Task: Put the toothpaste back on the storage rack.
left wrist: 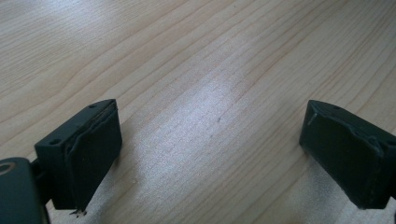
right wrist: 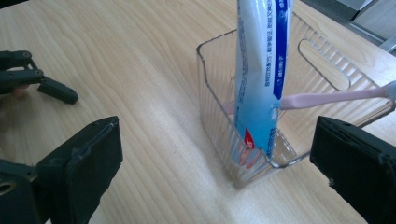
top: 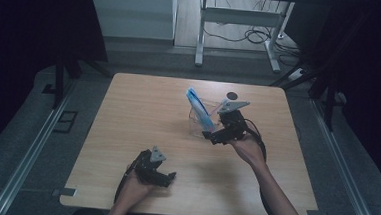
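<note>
A clear ribbed plastic bin [right wrist: 212,102] stands on the wooden table [top: 143,114], right of its middle. In it a blue and white toothpaste tube [right wrist: 259,70] leans upright with its red cap down, and a pink toothbrush [right wrist: 327,98] lies slanted across it. In the high view the tube [top: 198,108] sticks up out of the bin [top: 197,128]. My right gripper [right wrist: 217,140] is open just in front of the bin's near corner, with nothing held. My left gripper [left wrist: 210,135] is open over bare wood near the table's front edge [top: 171,179].
A small black round mark [top: 232,95] sits on the table behind the bin. Beyond the far edge a white desk frame [top: 200,33] and cables stand on the floor. Metal rails [top: 30,148] run along both sides of the table.
</note>
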`<state>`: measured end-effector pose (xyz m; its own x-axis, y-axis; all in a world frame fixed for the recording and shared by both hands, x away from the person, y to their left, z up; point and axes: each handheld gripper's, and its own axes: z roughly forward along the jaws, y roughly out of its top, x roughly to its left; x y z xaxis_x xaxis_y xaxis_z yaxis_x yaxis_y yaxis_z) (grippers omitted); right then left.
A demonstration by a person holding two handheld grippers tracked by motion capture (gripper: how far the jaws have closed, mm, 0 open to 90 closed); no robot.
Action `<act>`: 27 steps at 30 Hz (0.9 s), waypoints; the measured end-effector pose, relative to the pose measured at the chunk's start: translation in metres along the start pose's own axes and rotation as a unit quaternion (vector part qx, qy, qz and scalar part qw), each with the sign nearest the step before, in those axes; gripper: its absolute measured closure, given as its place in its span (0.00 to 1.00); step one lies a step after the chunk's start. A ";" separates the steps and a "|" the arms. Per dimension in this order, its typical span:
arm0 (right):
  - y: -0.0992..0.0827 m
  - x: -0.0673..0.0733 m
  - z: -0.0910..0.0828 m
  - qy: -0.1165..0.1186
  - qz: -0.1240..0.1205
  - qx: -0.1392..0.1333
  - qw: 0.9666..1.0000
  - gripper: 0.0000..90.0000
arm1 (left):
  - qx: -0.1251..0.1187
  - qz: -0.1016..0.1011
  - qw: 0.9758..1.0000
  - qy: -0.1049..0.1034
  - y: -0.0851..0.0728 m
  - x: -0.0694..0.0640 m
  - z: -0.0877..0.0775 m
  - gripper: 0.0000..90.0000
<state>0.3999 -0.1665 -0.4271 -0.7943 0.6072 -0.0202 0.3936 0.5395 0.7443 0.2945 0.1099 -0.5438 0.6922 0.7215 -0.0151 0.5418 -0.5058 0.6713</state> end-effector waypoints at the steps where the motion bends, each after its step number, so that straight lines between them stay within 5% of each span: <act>1: -0.001 0.001 -0.001 0.001 0.001 0.000 1.000 0.02 | 0.000 0.000 1.000 0.000 0.000 0.000 0.000 0.06; 27: -0.045 0.002 -0.028 -0.012 0.024 -0.010 1.000 0.02 | -0.001 0.000 1.000 0.001 0.000 0.000 0.000 0.07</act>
<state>0.3676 -0.2057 -0.4424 -0.7627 0.6468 -0.0001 0.4220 0.4978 0.7577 0.2945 0.1099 -0.5439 0.6913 0.7224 -0.0146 0.5417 -0.5048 0.6721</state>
